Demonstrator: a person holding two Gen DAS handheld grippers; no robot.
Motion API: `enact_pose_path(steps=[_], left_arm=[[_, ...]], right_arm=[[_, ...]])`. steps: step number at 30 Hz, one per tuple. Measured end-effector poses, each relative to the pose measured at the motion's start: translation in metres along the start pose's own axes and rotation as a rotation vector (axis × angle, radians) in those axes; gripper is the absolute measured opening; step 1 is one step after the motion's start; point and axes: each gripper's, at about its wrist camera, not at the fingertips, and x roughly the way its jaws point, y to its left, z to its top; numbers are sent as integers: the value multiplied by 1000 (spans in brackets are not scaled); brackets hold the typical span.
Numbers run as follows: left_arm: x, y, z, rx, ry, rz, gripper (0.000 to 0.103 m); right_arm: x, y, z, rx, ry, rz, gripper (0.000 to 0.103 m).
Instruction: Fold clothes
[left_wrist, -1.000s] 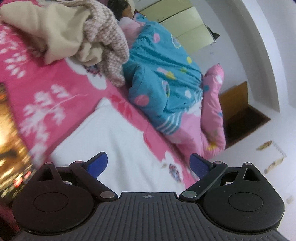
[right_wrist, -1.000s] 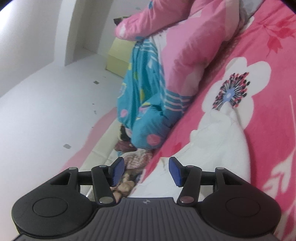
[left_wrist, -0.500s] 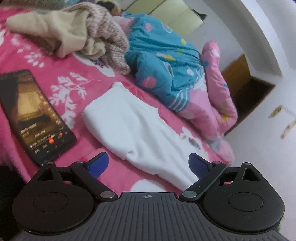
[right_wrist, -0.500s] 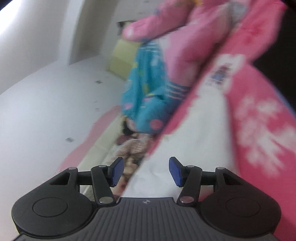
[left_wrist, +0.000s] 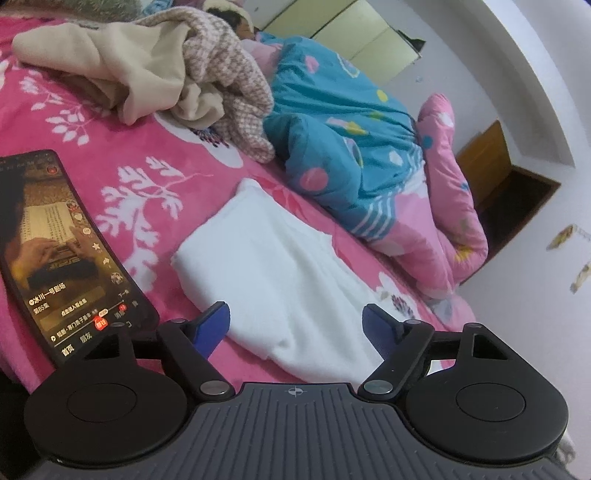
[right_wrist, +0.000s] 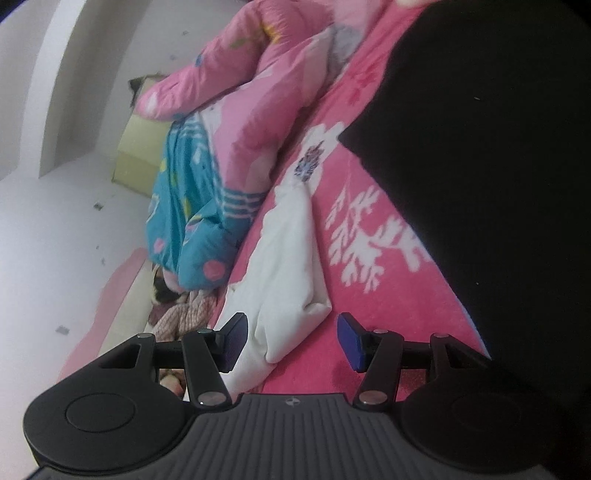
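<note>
A folded white garment (left_wrist: 280, 266) lies flat on the pink flowered bed cover (left_wrist: 122, 166). My left gripper (left_wrist: 295, 325) is open and empty, held just short of the garment's near edge. In the right wrist view the same white garment (right_wrist: 288, 258) lies ahead of my right gripper (right_wrist: 291, 339), which is open and empty above the garment's near corner. A pile of unfolded clothes, beige (left_wrist: 122, 62) and pink-checked knit (left_wrist: 229, 88), lies farther back on the bed.
A phone (left_wrist: 62, 251) with a lit screen lies on the cover to the left of the garment. A blue and pink quilt (left_wrist: 354, 147) runs along the far side of the bed. A large dark shape (right_wrist: 491, 166) fills the right of the right wrist view.
Both grippers have pulled back from the white garment, so more of it and the phone show. The right wrist view has swung and the dark shape has come in.
</note>
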Motion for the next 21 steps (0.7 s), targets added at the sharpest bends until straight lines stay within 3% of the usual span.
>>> enact_pose_path(steps=[7, 13, 19, 21], left_arm=[[0, 3, 4, -21, -4, 9, 74], [3, 5, 7, -32, -5, 26, 65], [1, 7, 12, -47, -19, 44, 60], [-1, 7, 13, -44, -23, 47, 59]], right_arm=[[6, -3, 3, 117, -34, -39, 56], [13, -5, 8, 161, -41, -46, 55], [35, 2, 5, 154, 41, -69, 48], [43, 3, 3, 153, 59, -79, 40]])
